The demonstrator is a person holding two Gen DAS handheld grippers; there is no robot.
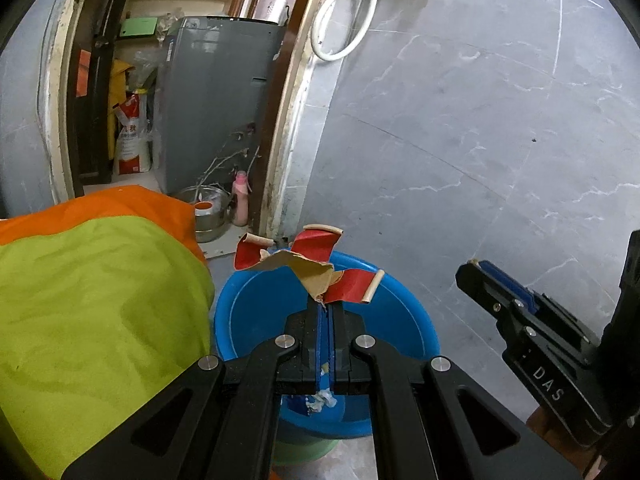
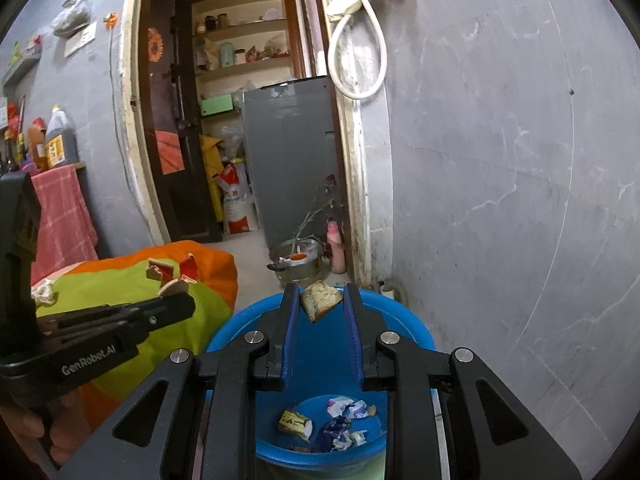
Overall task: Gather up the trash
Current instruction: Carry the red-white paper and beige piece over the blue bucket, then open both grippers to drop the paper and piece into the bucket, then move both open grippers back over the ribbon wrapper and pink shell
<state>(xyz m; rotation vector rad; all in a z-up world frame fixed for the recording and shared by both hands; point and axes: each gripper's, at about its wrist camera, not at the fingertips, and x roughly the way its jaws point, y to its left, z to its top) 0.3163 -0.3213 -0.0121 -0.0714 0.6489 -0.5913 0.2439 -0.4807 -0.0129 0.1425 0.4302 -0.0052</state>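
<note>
My left gripper (image 1: 325,305) is shut on a torn red and brown cardboard scrap (image 1: 310,264), which sticks up over the blue basin (image 1: 256,312). In the right wrist view the left gripper (image 2: 188,304) reaches in from the left, the red scrap (image 2: 172,276) at its tip. My right gripper (image 2: 322,302) is shut on a small crumpled beige wrapper (image 2: 320,300), held above the blue basin (image 2: 404,320). Several crumpled wrappers (image 2: 332,420) lie in the basin's bottom. The right gripper (image 1: 476,270) shows at the right edge of the left wrist view.
An orange and green cloth (image 1: 92,300) covers a surface left of the basin. Grey marbled wall (image 1: 480,140) stands right. An open doorway behind holds a grey washing machine (image 1: 216,108), a steel pot (image 1: 206,212) and a pink bottle (image 1: 241,200).
</note>
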